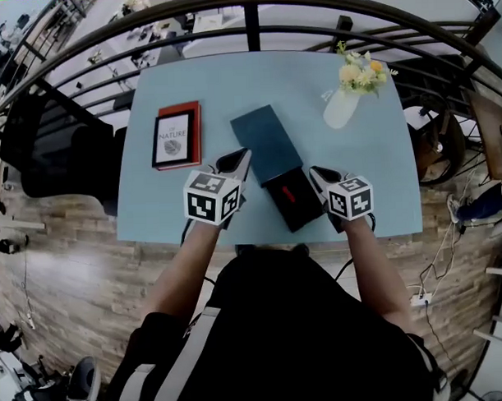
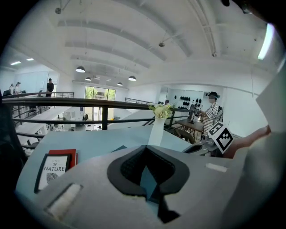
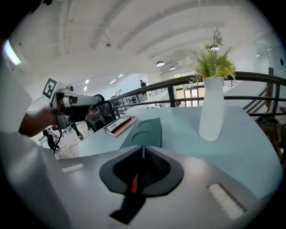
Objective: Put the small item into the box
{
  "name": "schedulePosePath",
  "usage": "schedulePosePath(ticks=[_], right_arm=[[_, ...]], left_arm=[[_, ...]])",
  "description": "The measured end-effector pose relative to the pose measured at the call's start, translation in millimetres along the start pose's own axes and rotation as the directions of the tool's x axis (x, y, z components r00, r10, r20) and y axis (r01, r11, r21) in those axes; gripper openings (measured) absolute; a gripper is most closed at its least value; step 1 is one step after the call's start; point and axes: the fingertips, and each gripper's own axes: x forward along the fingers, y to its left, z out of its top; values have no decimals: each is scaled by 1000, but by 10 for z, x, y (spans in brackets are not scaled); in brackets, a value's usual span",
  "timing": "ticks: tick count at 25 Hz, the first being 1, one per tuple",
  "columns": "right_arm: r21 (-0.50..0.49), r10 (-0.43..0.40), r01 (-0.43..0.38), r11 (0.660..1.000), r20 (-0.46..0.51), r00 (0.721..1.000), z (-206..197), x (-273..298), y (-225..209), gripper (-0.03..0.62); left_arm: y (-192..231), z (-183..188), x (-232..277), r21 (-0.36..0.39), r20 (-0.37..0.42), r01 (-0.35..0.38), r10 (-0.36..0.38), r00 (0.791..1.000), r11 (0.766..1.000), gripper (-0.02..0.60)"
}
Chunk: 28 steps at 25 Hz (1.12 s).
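A box lies open in the middle of the light blue table point(image 1: 152, 199). Its dark teal lid point(image 1: 265, 142) lies flat, and the black base point(image 1: 300, 206) sits just nearer me. A small red item point(image 1: 289, 194) rests inside the black base. My left gripper point(image 1: 235, 161) is shut and empty, its tip at the lid's left edge. Just right of the black base, my right gripper point(image 1: 319, 178) is also shut and empty. In the right gripper view the teal lid point(image 3: 145, 132) lies ahead of the shut right gripper point(image 3: 143, 150), and the red item point(image 3: 134, 183) shows through the jaw gap. In the left gripper view the left gripper point(image 2: 145, 154) has its jaws closed over teal.
A red-covered book point(image 1: 176, 136) lies on the table's left part. A white vase of flowers point(image 1: 346, 98) stands at the far right. A dark metal railing point(image 1: 253, 27) curves beyond the table's far edge. People stand in the far background.
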Motion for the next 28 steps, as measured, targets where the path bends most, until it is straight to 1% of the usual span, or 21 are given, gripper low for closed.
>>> schedulePosePath(ticks=[4, 6, 8, 11, 14, 17, 20, 23, 28], right_arm=[[13, -22, 20, 1000, 103, 994, 334, -244, -64, 7], [12, -31, 29, 1000, 154, 988, 493, -375, -79, 2], [6, -37, 37, 999, 203, 978, 659, -513, -84, 2], [-3, -41, 43, 999, 274, 961, 900, -731, -68, 2], [-11, -44, 50, 999, 336, 941, 1107, -937, -26, 1], [-36, -44, 64, 997, 401, 915, 1284, -1134, 37, 2], [-47, -49, 81, 996, 472, 880, 1403, -1334, 96, 0], [-8, -54, 69, 998, 532, 845, 1437, -1515, 159, 0], [-32, -64, 99, 995, 561, 826, 1350, -1670, 202, 0]], left_arm=[[-30, 230, -8, 19, 34, 6, -7, 999, 1000, 8], [-54, 347, -8, 26, 54, 13, -14, 998, 1000, 8], [-88, 467, -8, 50, 69, 21, -24, 997, 999, 8], [-112, 662, -54, 86, 99, 20, -28, 995, 996, 8], [-107, 821, -129, 97, 137, 9, -23, 990, 995, 8], [-114, 934, -219, 103, 181, -12, -7, 984, 995, 8], [-117, 1004, -326, 84, 232, -38, 17, 972, 996, 8], [-120, 987, -398, 76, 257, -56, 35, 966, 996, 8], [-69, 871, -446, 58, 248, -69, 52, 967, 996, 8]])
